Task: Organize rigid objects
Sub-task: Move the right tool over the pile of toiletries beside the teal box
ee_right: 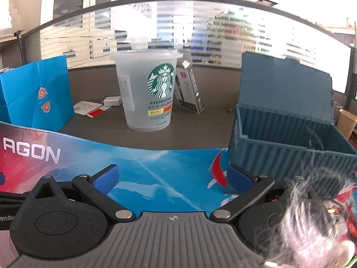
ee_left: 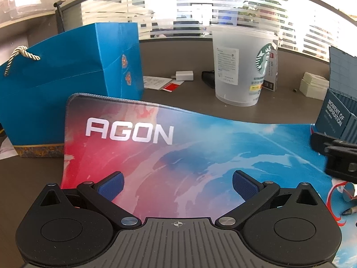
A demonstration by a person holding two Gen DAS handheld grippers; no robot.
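1. Above the AGON mat [ee_left: 156, 147], the left tongs [ee_left: 177, 184] are held with the blue pads [ee_left: 111, 185] spread wide apart and nothing between them.
2. The right tongs [ee_right: 173, 178] are likewise seen spread open over the mat [ee_right: 156, 167], with nothing gripped; the right pad [ee_right: 239, 182] lies close to the near corner of the blue container box [ee_right: 290, 134].
3. The container box is placed at the right end of the mat, its lid raised upright behind it; the box [ee_left: 337, 111] is seen at the right edge of the left wrist view, with "MOMENT OF INSPIRATION" printed on its end.
4. A pen tip [ee_left: 349, 211] and a small round metallic object [ee_left: 349, 192] are seen on the right part of the mat; what the round object is cannot be told.
5. Behind the mat, a translucent Starbucks cup [ee_right: 149, 93] is stood upright on the brown worktop [ee_right: 200, 134], with a small carton [ee_right: 189, 89] leaning just behind it.
6. To the left of the mat, a blue paper bag [ee_left: 67, 78] with a rope handle is stood upright.
7. Between the bag and the cup, a white charger [ee_left: 184, 76] and some papers [ee_left: 156, 82] are laid on the worktop.
8. A blurred tangle of pale strands [ee_right: 312, 223] is seen at the lower right of the right wrist view; its nature cannot be told.
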